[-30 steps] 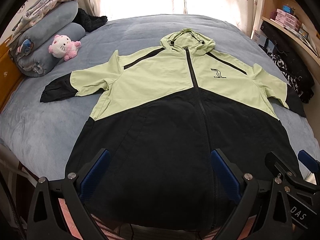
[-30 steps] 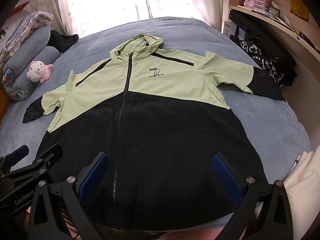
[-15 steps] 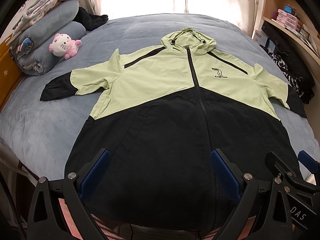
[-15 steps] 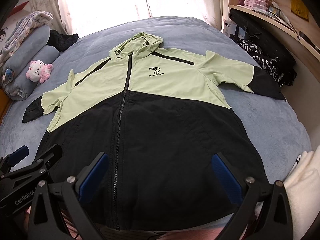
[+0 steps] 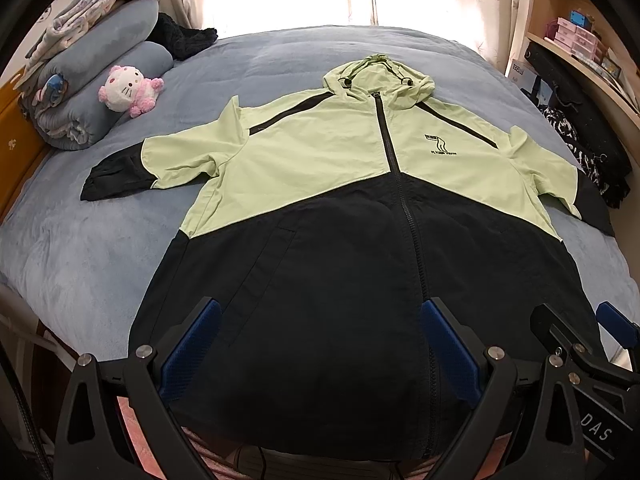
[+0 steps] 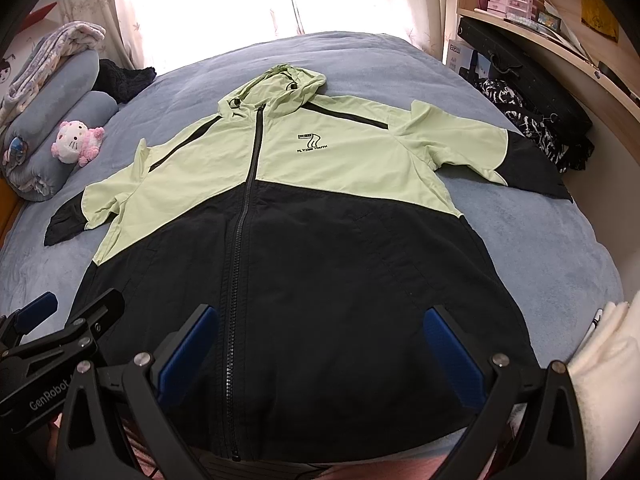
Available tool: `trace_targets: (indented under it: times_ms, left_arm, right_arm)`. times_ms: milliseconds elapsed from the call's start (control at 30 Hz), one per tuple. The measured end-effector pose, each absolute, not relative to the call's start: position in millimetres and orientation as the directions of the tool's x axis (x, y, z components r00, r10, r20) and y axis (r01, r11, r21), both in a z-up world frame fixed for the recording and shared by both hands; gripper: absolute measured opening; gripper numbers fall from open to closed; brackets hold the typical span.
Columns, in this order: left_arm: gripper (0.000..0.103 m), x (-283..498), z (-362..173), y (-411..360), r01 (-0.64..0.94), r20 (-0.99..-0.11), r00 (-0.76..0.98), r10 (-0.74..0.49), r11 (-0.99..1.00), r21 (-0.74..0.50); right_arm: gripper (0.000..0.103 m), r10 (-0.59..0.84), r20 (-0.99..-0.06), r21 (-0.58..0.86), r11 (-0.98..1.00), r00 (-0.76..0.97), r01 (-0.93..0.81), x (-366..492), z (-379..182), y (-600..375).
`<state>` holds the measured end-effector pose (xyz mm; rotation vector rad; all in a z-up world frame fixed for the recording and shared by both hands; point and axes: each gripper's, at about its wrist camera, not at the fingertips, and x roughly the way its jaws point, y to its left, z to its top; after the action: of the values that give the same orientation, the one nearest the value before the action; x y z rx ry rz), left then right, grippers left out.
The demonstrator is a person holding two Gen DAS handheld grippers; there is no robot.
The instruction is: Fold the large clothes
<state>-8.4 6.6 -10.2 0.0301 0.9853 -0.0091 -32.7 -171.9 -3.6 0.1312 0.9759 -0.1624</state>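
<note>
A hooded zip jacket (image 5: 340,184) (image 6: 320,216), light green on top and black below, lies spread flat and front-up on a blue bed (image 5: 100,248) (image 6: 532,232), sleeves out to both sides, hood at the far end. My left gripper (image 5: 320,344) hangs open above the jacket's black hem, left of the zip. My right gripper (image 6: 320,344) is open too, above the hem right of the zip. Neither holds cloth. Each gripper shows at the edge of the other's view.
Rolled blue bedding (image 5: 96,92) and a pink-and-white plush cat (image 5: 128,90) lie at the far left of the bed, beside a dark garment (image 5: 180,38). Shelves with boxes and black bags (image 6: 532,92) stand along the right. White cloth (image 6: 604,364) sits near right.
Both views have shifted only slightly; the jacket lies as before and both grippers stay open over the hem.
</note>
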Motion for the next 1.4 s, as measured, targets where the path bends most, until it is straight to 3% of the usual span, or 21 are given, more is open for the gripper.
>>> trace_targets:
  times_ms: [933, 1400]
  left_arm:
    - [0.099, 10.9, 10.3, -11.0, 0.028, -0.779, 0.626, 0.027, 0.998, 0.057]
    - [0.099, 60.6, 31.7, -36.2, 0.092, -0.75, 0.657, -0.07, 0.996, -0.013]
  right_arm:
    - [0.103, -0.088, -0.804, 0.042, 0.978, 0.589, 0.204, -9.1, 8.8, -189.2]
    - [0.103, -0.163, -0.752, -0.002, 0.969, 0.639, 0.245, 27.6, 25.0, -216.7]
